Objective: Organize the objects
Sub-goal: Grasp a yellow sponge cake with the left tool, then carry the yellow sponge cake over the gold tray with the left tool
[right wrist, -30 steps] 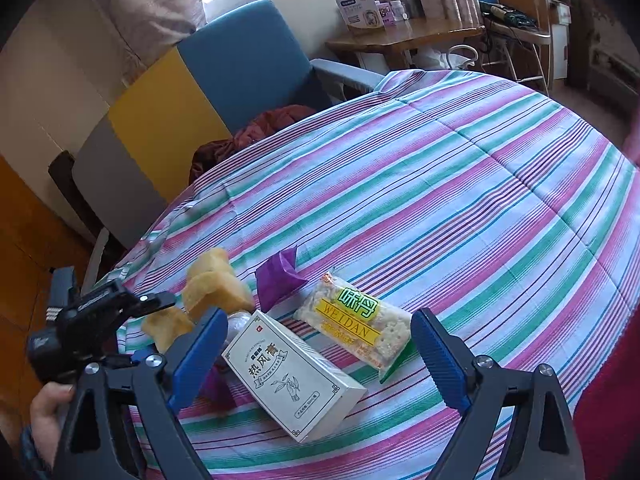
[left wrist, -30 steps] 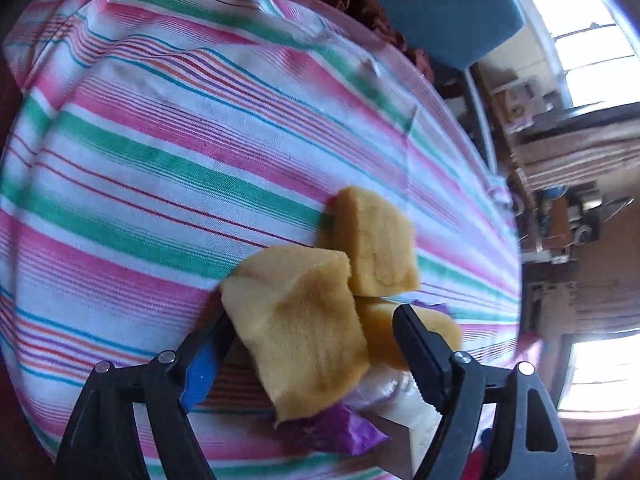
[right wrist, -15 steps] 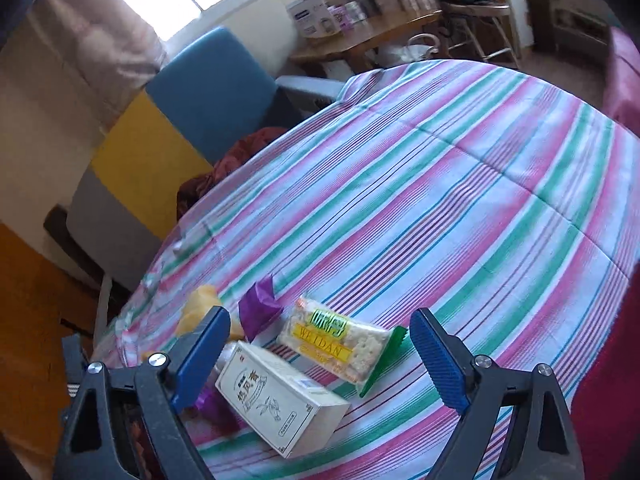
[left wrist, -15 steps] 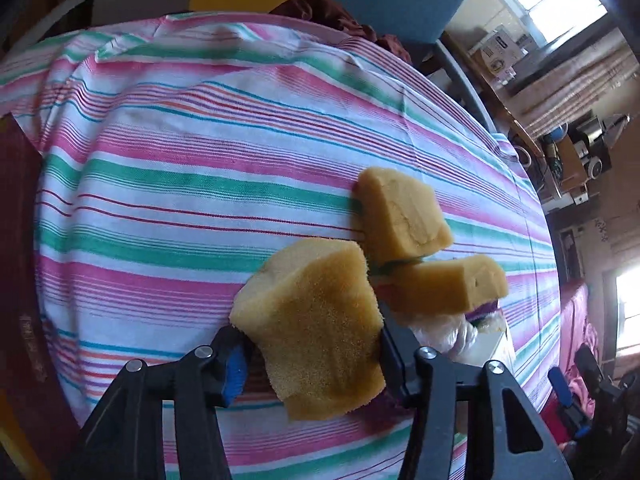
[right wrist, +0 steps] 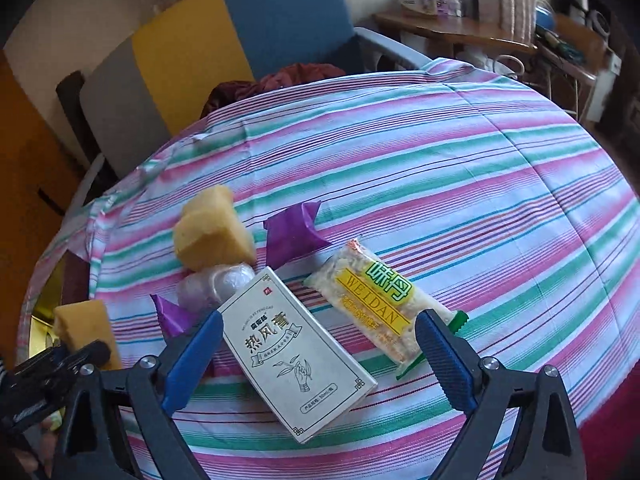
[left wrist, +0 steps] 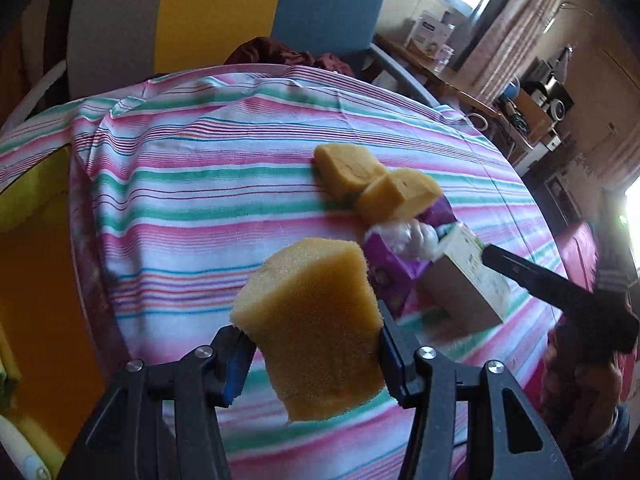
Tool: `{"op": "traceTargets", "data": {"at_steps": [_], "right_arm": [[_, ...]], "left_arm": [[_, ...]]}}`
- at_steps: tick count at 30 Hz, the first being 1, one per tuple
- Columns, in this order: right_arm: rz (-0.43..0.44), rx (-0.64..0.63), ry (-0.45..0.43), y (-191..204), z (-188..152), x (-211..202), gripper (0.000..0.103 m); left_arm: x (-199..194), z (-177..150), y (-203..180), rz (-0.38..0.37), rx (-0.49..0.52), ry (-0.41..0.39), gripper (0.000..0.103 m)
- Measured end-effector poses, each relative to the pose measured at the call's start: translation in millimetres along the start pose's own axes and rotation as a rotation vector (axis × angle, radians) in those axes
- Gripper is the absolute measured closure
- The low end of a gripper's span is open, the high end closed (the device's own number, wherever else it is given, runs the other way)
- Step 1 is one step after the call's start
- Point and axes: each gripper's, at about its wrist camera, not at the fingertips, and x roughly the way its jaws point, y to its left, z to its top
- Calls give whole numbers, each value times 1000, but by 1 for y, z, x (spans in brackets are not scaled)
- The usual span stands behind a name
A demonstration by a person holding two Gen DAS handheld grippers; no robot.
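Left gripper (left wrist: 312, 344) clamps a yellow sponge (left wrist: 316, 320) above the striped tablecloth (left wrist: 192, 200)

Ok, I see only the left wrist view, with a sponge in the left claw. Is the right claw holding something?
Observer: No. The right claw is opening, with nothing gripped; the white box lies on the striped cloth under it.
Operator: Is something beside the box that I miss?
Observer: Yes, a snack packet marked WEIDAN lies flat to the right of it.
Operator: And how does the box lie?
Observer: Flat, with its printed face up.
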Motion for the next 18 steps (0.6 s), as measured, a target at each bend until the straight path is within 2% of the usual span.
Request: {"op": "traceTargets", "data": {"at_steps": [7, 8, 9, 10, 11, 18], "right_arm": [[-88, -171, 51, 24, -9, 16, 5], [-105, -206, 59, 29, -11, 19, 9], [-118, -232, 71, 32, -13, 21, 34], [-146, -253, 72, 35, -15, 22, 48], [-159, -266, 74, 36, -17, 23, 51], [-154, -254, 76, 33, -17, 21, 51]], "left_arm": [[-27, -32, -3, -21, 51, -23, 48], [-31, -37, -4, -22, 62, -26, 48], [-35, -41, -4, -26, 68, -29, 48], [-39, -46, -2, -37, 68, -31, 48], [-42, -50, 0, -44, 63, -32, 48], [-76, -69, 31, -39, 3, -67, 48]]}}
